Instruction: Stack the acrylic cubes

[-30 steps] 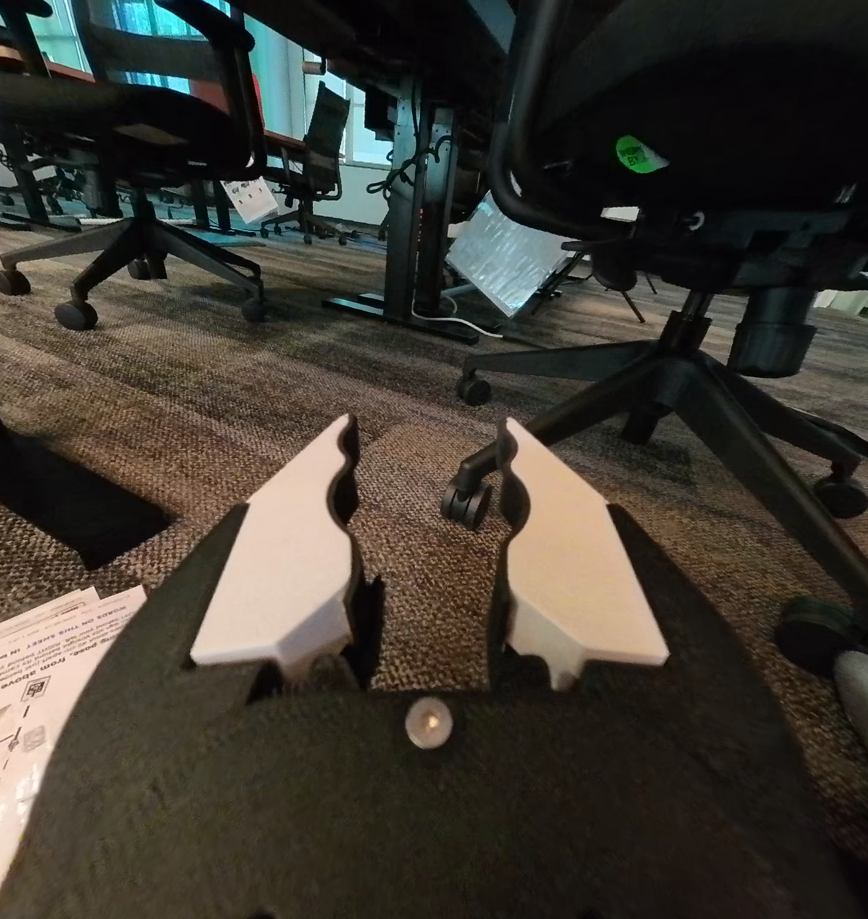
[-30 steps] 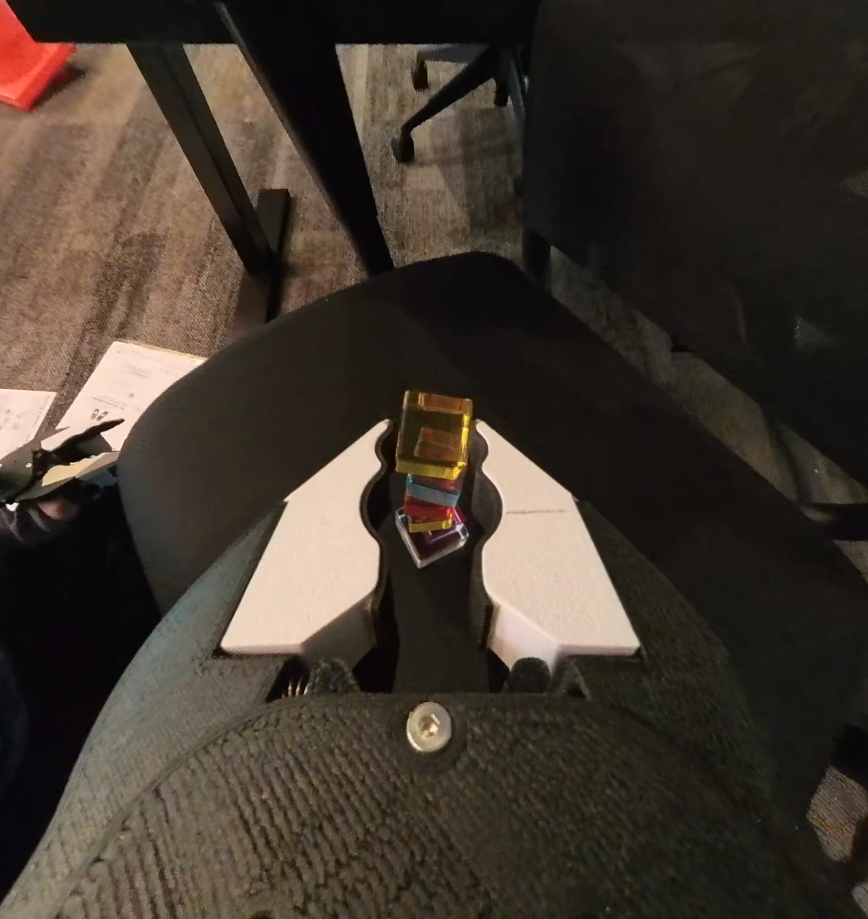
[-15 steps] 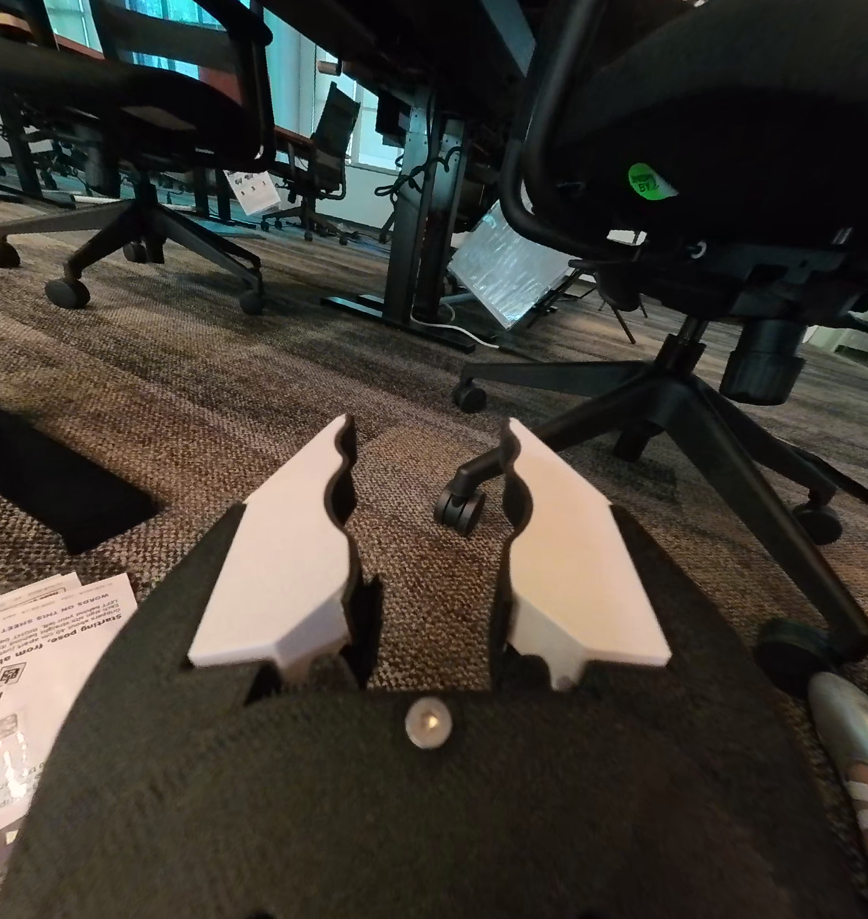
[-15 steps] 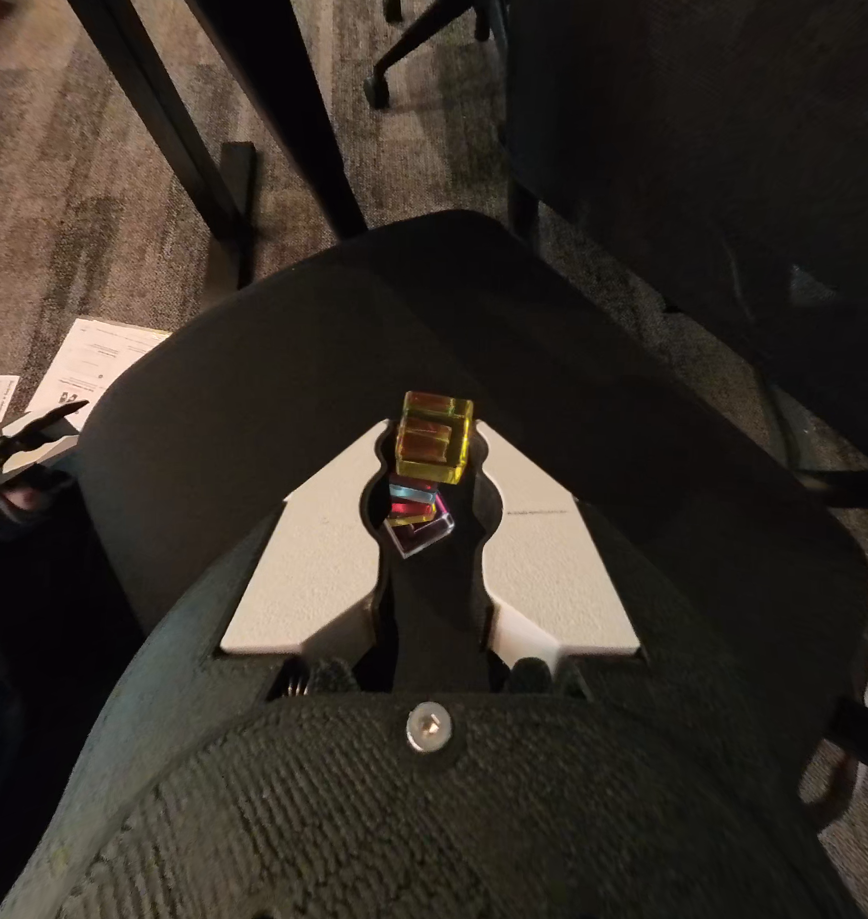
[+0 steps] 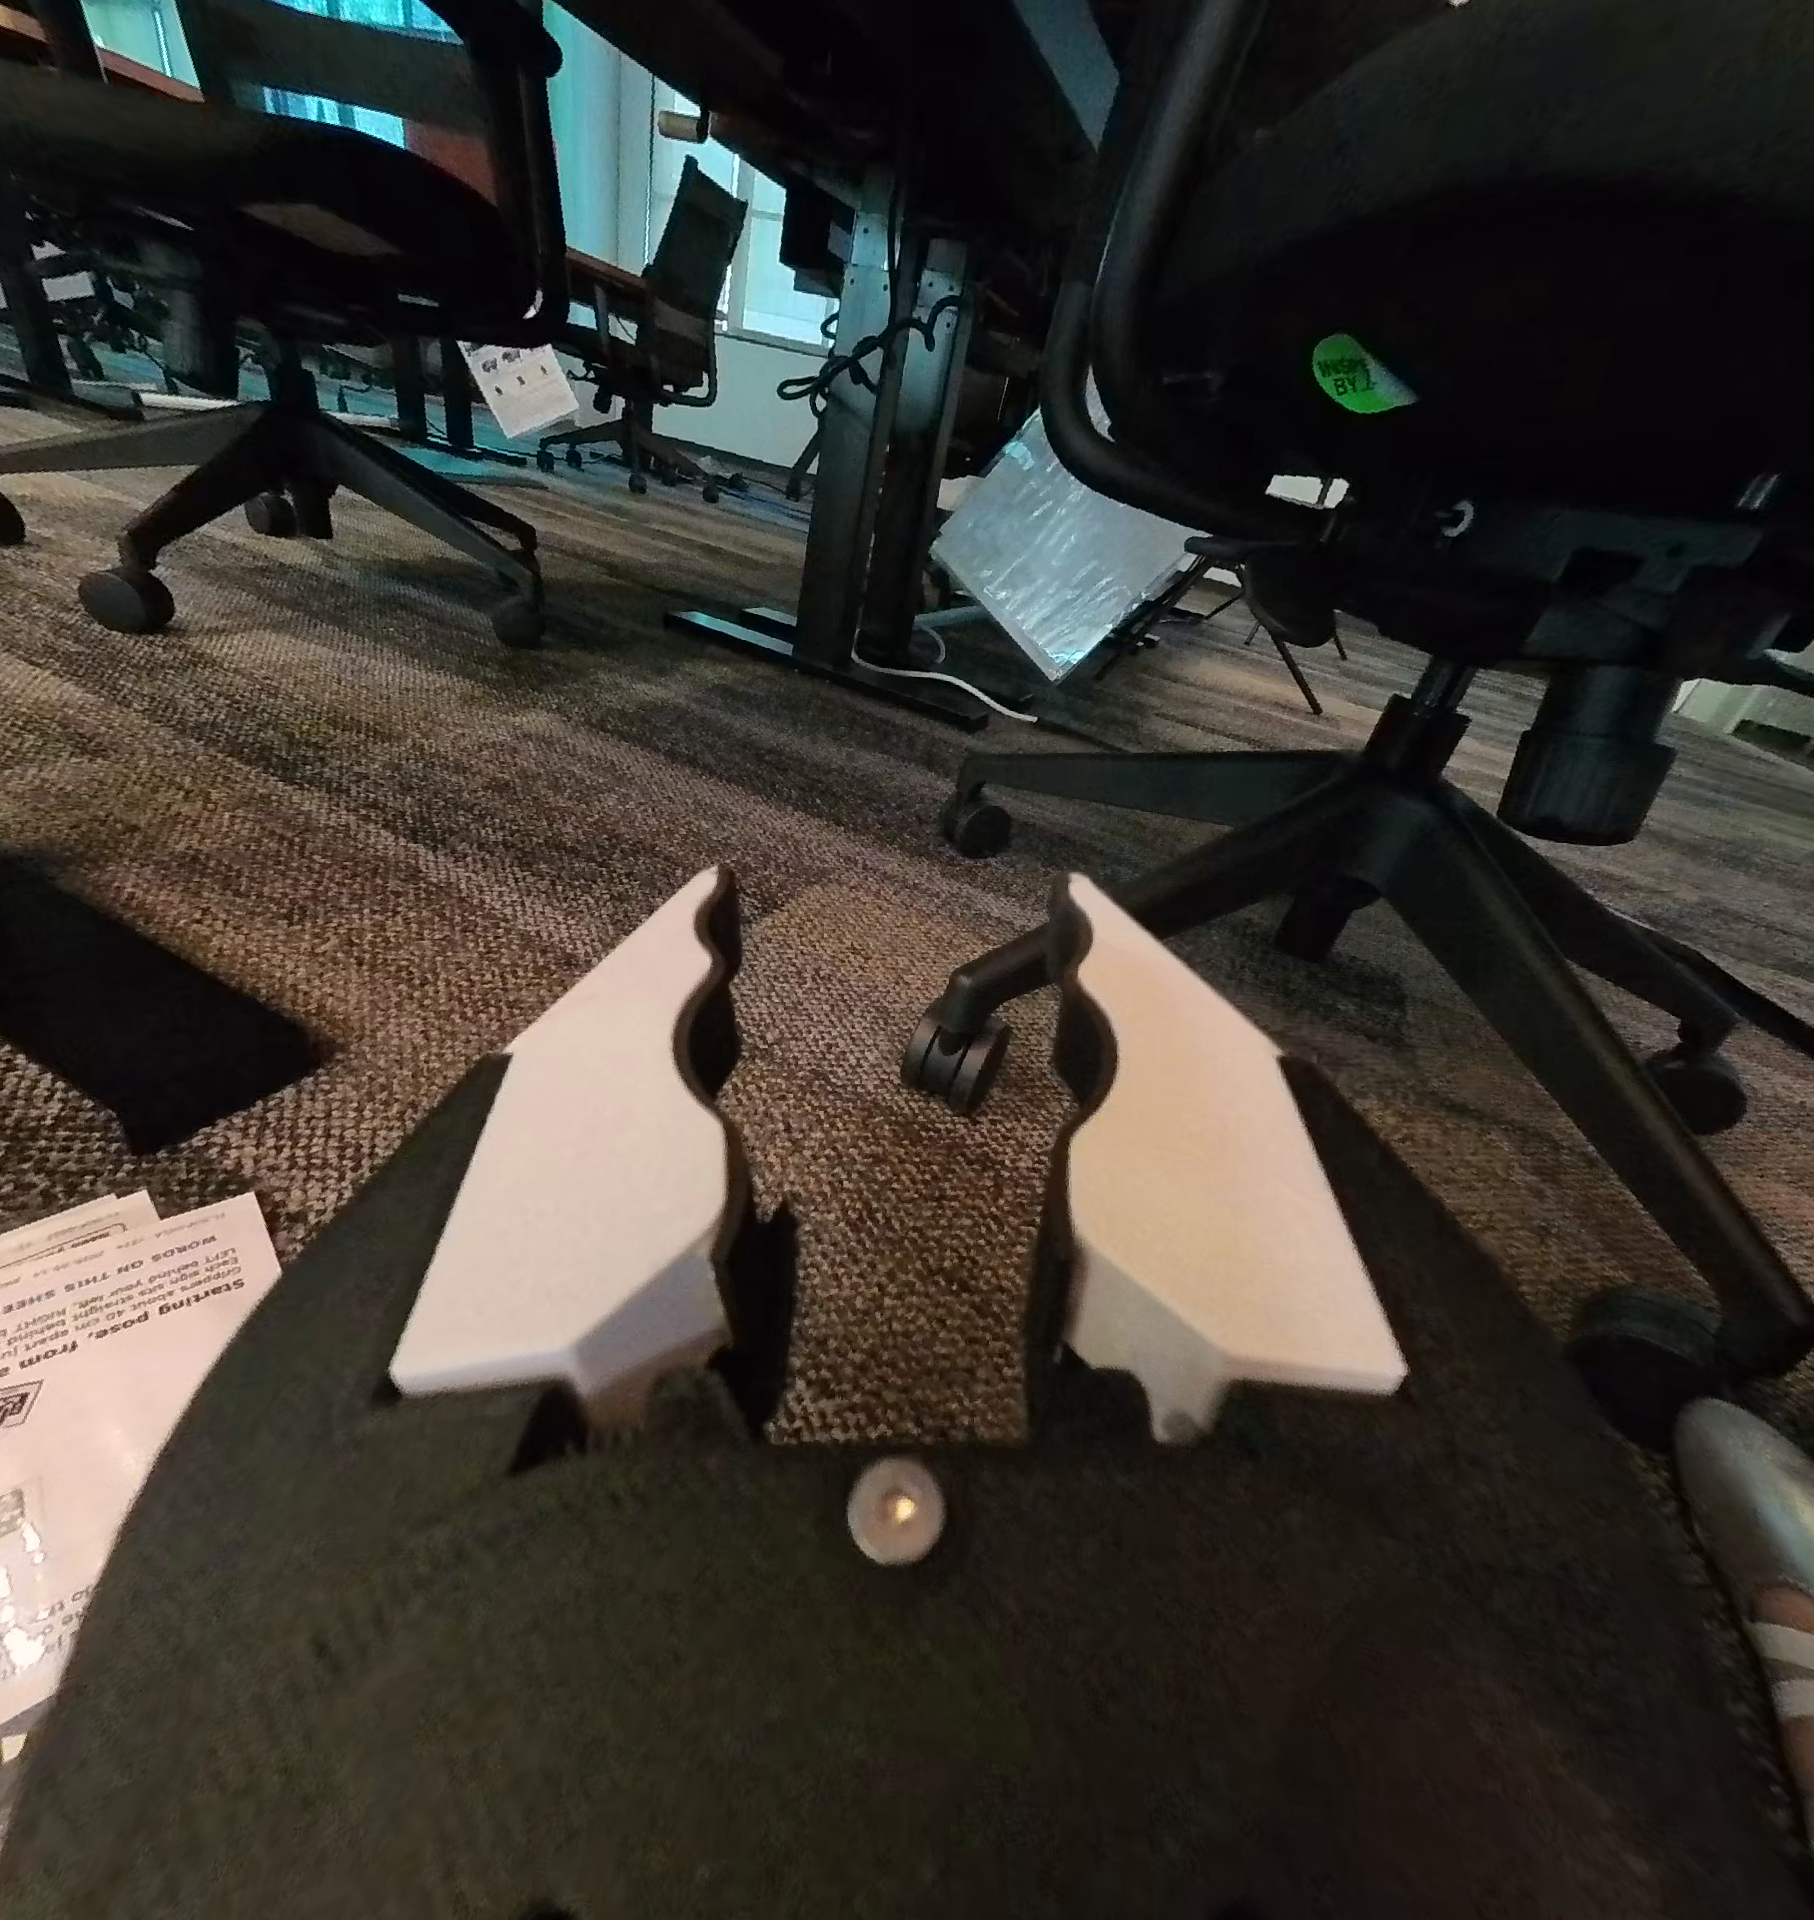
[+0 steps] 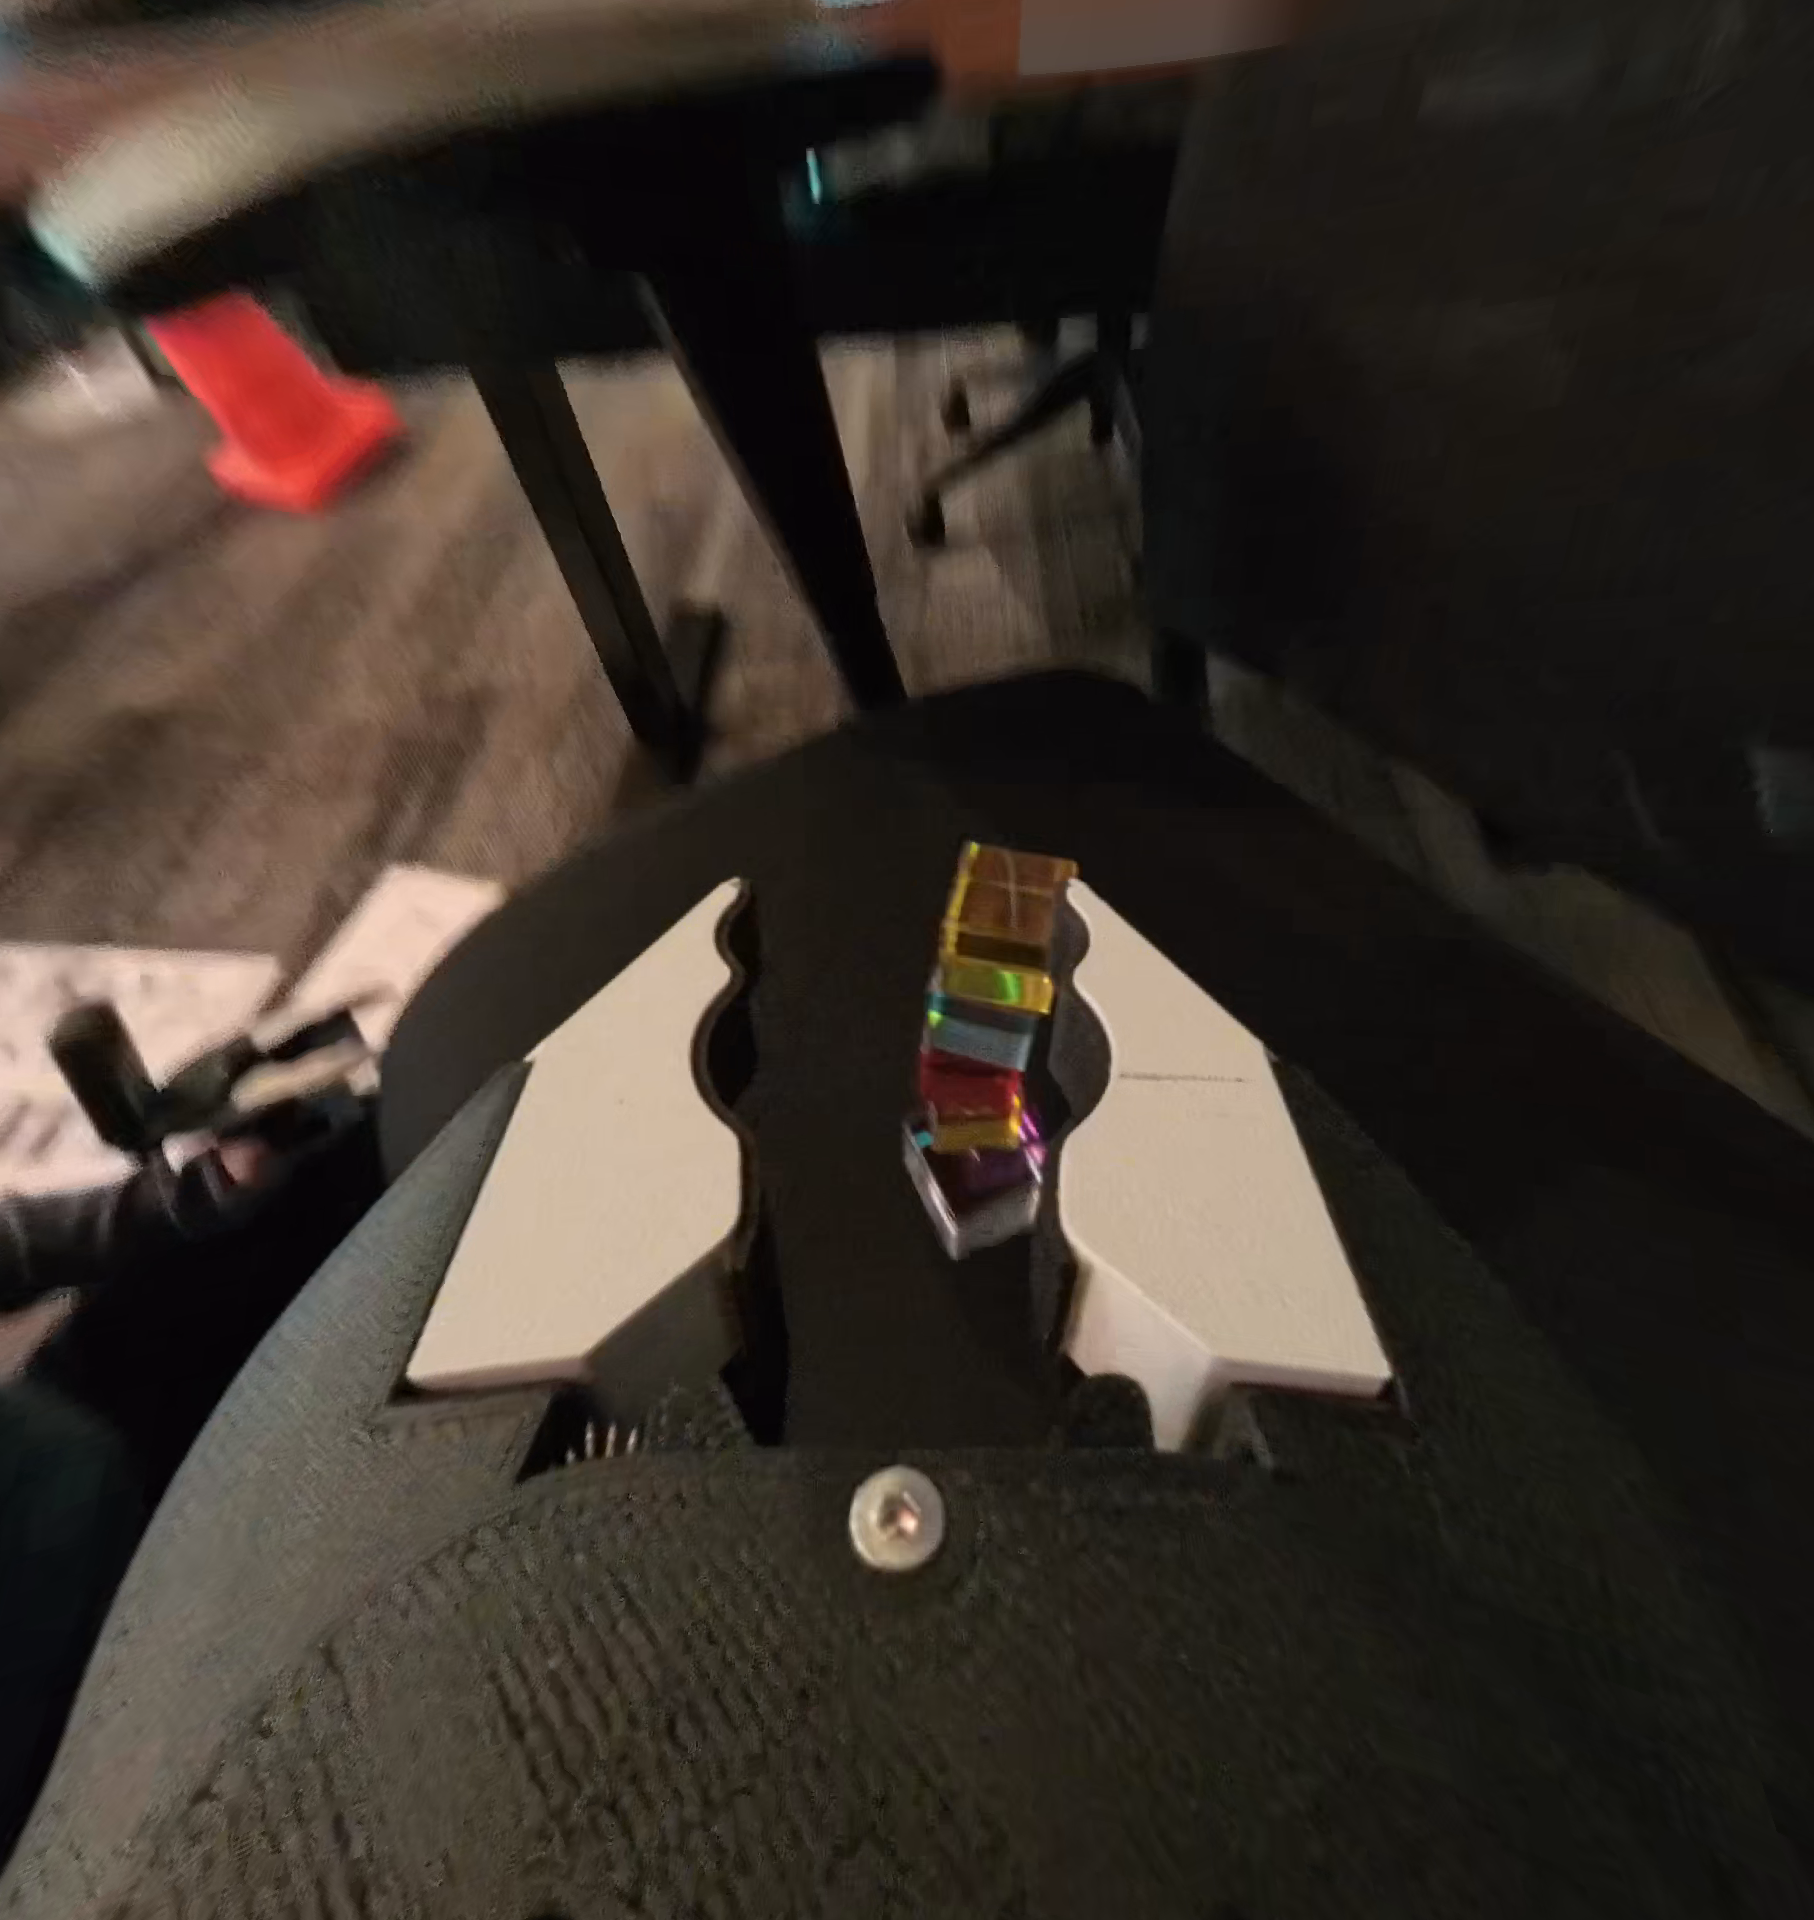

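Right fingers [image 6: 612, 1122] wider; dark chair seat [image 6: 1298, 831]

Each gripper [image 5: 892, 894] has a rough black printed body with two white wedge-shaped fingers [image 5: 591, 1132] – wavy black inner edges – and a silver screw [image 5: 895, 1522] just behind them. Beside the left gripper, a silver strapped shoe [image 5: 1786, 1652].

Open tool [image 5: 895, 894] above carpet [image 5: 467, 831]

Glossy clear plastic cubes [image 6: 991, 1039] on matt cloth seat [image 6: 1246, 831]; rough woven carpet [image 5: 467, 790].
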Tool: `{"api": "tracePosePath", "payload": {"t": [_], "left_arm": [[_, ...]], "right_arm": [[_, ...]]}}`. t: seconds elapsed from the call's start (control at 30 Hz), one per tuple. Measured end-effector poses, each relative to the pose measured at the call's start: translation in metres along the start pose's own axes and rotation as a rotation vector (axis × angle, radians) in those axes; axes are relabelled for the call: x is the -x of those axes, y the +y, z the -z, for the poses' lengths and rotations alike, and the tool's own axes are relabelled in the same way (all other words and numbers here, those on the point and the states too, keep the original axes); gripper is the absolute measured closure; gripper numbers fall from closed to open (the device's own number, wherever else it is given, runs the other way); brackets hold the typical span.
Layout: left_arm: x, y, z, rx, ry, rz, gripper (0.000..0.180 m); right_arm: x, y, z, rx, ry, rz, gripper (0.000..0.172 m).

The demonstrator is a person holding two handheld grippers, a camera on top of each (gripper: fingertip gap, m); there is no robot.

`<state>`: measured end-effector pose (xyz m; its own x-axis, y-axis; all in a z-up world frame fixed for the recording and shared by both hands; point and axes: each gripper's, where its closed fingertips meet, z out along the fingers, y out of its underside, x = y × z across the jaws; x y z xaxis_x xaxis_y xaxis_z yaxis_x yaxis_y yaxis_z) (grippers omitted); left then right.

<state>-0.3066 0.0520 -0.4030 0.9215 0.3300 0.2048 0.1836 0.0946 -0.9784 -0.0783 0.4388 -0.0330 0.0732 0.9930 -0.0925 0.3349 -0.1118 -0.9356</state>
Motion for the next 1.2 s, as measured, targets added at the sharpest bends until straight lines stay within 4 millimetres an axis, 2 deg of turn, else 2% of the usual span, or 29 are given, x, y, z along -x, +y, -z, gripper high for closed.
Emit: {"api": "tracePosePath", "payload": {"t": [0.07, 0.1, 0.2, 0.23, 0.33, 0.4, 0.47, 0.53, 0.67, 0.8, 0.9, 0.97, 1.07, 1.2], "left_arm": [[0.000, -0.001, 0.000, -0.003, 0.000, 0.004, 0.122], [0.000, 0.000, 0.000, -0.002, 0.001, 0.004, 0.122], [-0.001, 0.001, 0.000, 0.007, 0.006, 0.001, 0.122], [-0.001, 0.001, -0.001, 0.010, 0.007, 0.001, 0.122], [-0.002, 0.003, -0.001, 0.022, 0.008, -0.008, 0.122], [-0.005, 0.002, -0.002, 0.029, 0.015, -0.031, 0.122], [-0.015, -0.016, -0.005, -0.002, 0.018, -0.121, 0.124], [-0.037, -0.058, -0.015, -0.086, 0.044, -0.180, 0.126], [-0.100, -0.140, -0.045, -0.093, 0.169, -0.199, 0.131], [-0.178, -0.197, -0.063, -0.039, 0.378, -0.157, 0.136], [-0.219, -0.222, -0.074, -0.054, 0.458, -0.192, 0.137], [-0.237, -0.232, -0.080, -0.080, 0.492, -0.210, 0.137], [-0.253, -0.241, -0.084, -0.109, 0.529, -0.206, 0.137], [-0.262, -0.242, -0.090, -0.101, 0.554, -0.198, 0.137]], "right_arm": [[0.000, -0.002, 0.015, -0.181, -0.004, -0.065, 0.124], [-0.008, 0.004, 0.020, -0.240, 0.042, -0.104, 0.134], [-0.049, 0.042, 0.028, -0.305, 0.295, -0.211, 0.172], [-0.058, 0.055, 0.026, -0.298, 0.352, -0.233, 0.172], [-0.066, 0.086, 0.008, -0.211, 0.427, -0.238, 0.172], [-0.068, 0.094, -0.001, -0.217, 0.474, -0.219, 0.172], [-0.067, 0.096, -0.004, -0.242, 0.507, -0.205, 0.172], [-0.065, 0.088, 0.005, -0.297, 0.560, -0.151, 0.172], [-0.059, 0.092, -0.003, -0.250, 0.522, -0.120, 0.172], [-0.055, 0.104, -0.020, -0.117, 0.528, -0.047, 0.172], [-0.054, 0.113, -0.031, -0.017, 0.545, 0.012, 0.172], [-0.052, 0.117, -0.036, 0.026, 0.546, 0.041, 0.172], [-0.046, 0.118, -0.041, 0.040, 0.520, 0.091, 0.172], [-0.035, 0.118, -0.046, 0.054, 0.485, 0.171, 0.172]]}}
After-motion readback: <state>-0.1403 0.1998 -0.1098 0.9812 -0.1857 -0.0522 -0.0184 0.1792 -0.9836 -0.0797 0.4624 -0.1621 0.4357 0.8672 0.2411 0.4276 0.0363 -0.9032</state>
